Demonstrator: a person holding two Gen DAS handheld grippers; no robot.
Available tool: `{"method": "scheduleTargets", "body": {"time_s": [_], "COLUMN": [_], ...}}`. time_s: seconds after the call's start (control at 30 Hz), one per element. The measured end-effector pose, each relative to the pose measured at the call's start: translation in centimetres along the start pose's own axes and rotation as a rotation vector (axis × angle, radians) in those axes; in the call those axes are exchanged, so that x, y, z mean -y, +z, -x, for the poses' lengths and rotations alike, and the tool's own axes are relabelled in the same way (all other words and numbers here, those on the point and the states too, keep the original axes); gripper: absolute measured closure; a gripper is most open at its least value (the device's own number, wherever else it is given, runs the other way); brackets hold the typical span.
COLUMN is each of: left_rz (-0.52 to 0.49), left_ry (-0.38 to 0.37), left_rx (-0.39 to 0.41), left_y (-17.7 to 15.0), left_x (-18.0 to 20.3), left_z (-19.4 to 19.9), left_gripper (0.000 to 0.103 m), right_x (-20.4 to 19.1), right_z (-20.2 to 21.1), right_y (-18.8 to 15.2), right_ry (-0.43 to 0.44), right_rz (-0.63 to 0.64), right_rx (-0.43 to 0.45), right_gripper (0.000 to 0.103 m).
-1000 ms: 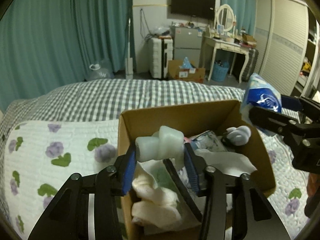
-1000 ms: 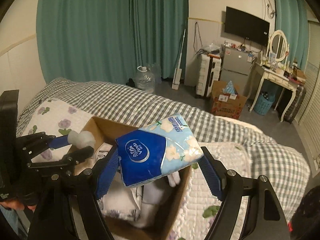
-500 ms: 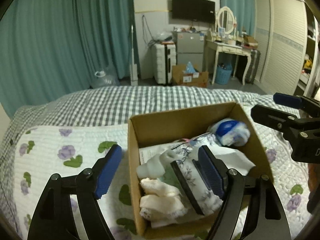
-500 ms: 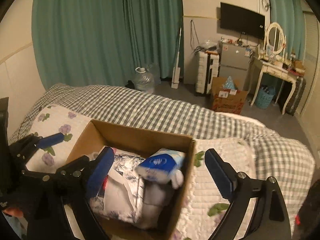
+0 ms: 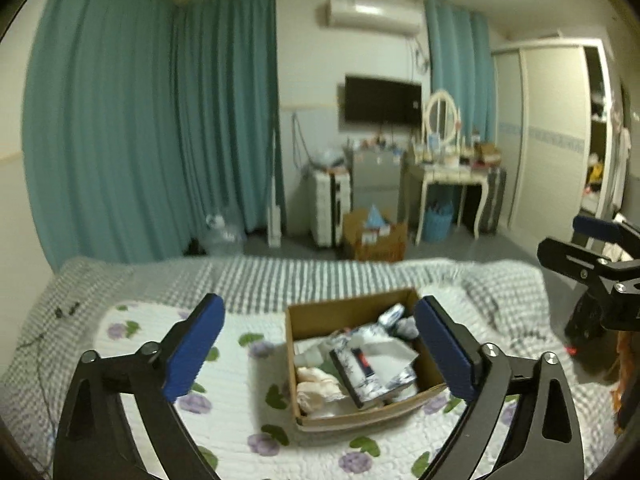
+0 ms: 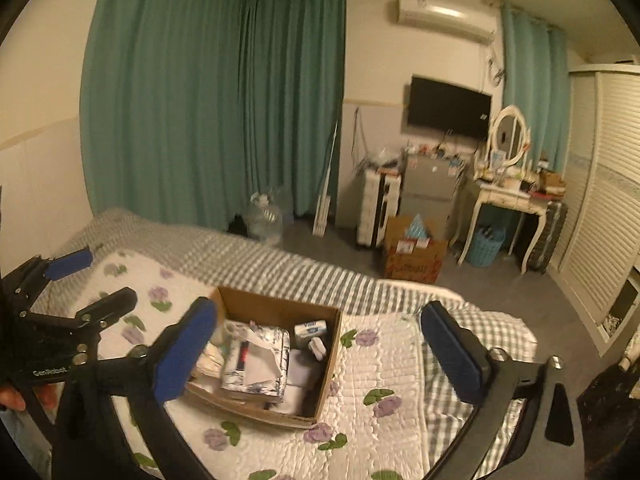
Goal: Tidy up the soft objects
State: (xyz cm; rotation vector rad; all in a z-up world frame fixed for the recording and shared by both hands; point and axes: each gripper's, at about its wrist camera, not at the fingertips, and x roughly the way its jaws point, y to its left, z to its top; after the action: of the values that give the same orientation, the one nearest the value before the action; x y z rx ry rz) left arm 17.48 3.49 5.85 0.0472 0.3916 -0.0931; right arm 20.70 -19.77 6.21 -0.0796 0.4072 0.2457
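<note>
A cardboard box sits on a white quilt printed with purple flowers and green leaves, spread over a grey checked bed. The box is open at the top and filled with soft things: a blue-and-white floral tissue pack lying tilted in the middle, cream cloth in the near left corner, and a small blue tissue pack at the far right, beside a small white object too blurred to identify. The left gripper hangs above the near side of the box, its blue-padded jaws spread wide and grasping nothing. The right gripper is also held above the box, jaws released and empty. Each gripper shows at the edge of the other's view. Far across the room are teal curtains, a wall television and a white dressing table.
</note>
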Motion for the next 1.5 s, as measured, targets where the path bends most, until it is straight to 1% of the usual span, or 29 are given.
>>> {"method": "scheduleTargets", "body": {"time_s": [0.1,0.17,0.3,0.4,0.47,0.6,0.7,0.87,0.97,1.17,1.5], "left_rz": [0.024,0.044,0.073,0.078,0.080,0.049,0.037,0.026,0.030,0.040,0.051], "left_ry": [0.034,0.045,0.073,0.098,0.115,0.142,0.140,0.132,0.127,0.117,0.104], "left_rx": [0.057,0.076,0.104,0.112,0.104,0.061,0.047,0.024,0.010,0.008,-0.010], "left_y": [0.1,-0.3,-2.5,-4.6,-6.0,-8.4,-9.6,-10.9,-11.3,-11.3,-11.6], "left_x": [-0.2,-0.4,-0.8,-0.6,-0.8,-0.5,-0.2,0.4,0.4,0.3,0.2], "left_z": [3.2,4.4,5.1,4.4,3.3,0.7,-0.5,-1.3,-1.5,-1.1,-1.1], "left_gripper": [0.000,0.000,0.000,0.000,0.000,0.000,0.000,0.000,0.000,0.000,0.000], "right_x": [-0.5,-0.8,-1.4,-1.6,-1.6,-1.8,-1.9,-1.6,-1.6,-1.8,-2.0], "right_z": [3.6,5.4,6.7,6.3,5.3,1.8,-0.3,-1.5,-1.8,-2.1,-1.8], "right_y": [0.1,-0.4,-2.5,-4.8,-6.7,-10.1,-11.7,-12.7,-12.9,-13.0,-13.0], "right_ry": [-0.009,-0.014,-0.043,-0.048,-0.021,-0.018,-0.019,-0.043,-0.039,-0.039,-0.043], "right_rz": [-0.006,-0.014,-0.021,-0.039,-0.069,-0.073,-0.069,-0.057,-0.064,-0.062,-0.062], "right_rx": [0.044,0.071,0.107,0.133,0.151,0.092,0.050,0.039,0.042,0.032,0.043], "right_gripper": [0.000,0.000,0.000,0.000,0.000,0.000,0.000,0.000,0.000,0.000,0.000]}}
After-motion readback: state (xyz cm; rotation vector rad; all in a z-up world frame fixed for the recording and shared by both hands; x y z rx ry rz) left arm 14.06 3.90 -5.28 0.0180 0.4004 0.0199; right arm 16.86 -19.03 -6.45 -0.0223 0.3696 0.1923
